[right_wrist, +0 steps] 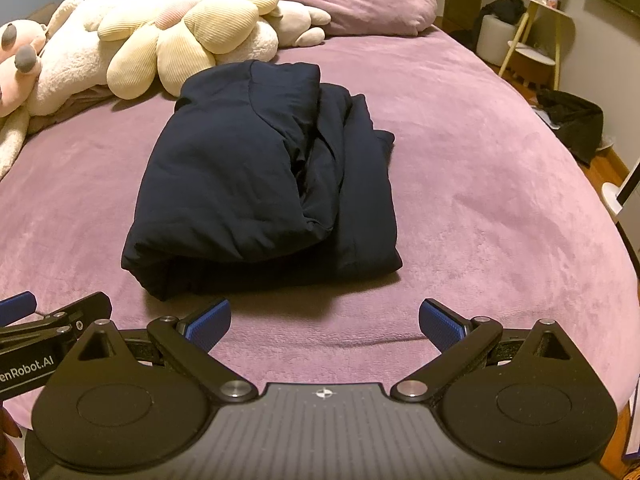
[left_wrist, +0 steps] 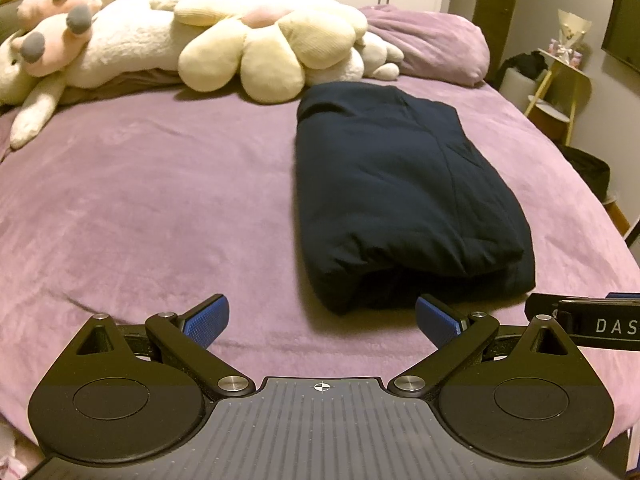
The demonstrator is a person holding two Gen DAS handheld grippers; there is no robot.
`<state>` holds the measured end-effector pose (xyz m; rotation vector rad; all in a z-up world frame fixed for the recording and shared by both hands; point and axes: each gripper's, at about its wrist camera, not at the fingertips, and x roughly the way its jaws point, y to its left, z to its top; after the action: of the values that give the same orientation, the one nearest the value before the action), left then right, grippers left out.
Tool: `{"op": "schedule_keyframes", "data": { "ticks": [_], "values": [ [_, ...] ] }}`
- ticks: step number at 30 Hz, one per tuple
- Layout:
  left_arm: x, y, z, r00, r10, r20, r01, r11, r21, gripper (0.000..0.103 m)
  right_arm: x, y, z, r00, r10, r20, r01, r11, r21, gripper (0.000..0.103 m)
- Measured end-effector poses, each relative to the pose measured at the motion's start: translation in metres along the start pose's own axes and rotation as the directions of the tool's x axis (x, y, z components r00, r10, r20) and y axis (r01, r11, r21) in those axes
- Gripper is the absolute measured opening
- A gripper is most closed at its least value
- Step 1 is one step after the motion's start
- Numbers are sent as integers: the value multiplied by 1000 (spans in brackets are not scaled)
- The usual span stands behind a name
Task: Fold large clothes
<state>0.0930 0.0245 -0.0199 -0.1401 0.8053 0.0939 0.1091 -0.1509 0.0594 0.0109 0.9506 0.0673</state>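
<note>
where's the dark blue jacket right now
The folded jacket lies on the purple bedspread, ahead of both open grippers, just short of the flower cushion.

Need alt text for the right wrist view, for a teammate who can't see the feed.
A dark navy garment lies folded into a bulky rectangle on a purple bed cover, just ahead of the open, empty right gripper. Cream plush toys and a purple pillow line the far end; the left gripper shows at the lower left edge.

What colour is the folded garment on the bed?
Dark navy blue; the folded garment shows best in the right wrist view.
</note>
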Motion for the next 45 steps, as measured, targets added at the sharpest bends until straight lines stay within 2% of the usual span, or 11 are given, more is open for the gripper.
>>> {"op": "schedule_keyframes", "data": {
  "ticks": [45],
  "values": [
    [1,-3,-1,1000,-20,-3,20,1000,9,103,-3,-2,2,1000,2,1,-2,1000,8,101]
  ]
}}
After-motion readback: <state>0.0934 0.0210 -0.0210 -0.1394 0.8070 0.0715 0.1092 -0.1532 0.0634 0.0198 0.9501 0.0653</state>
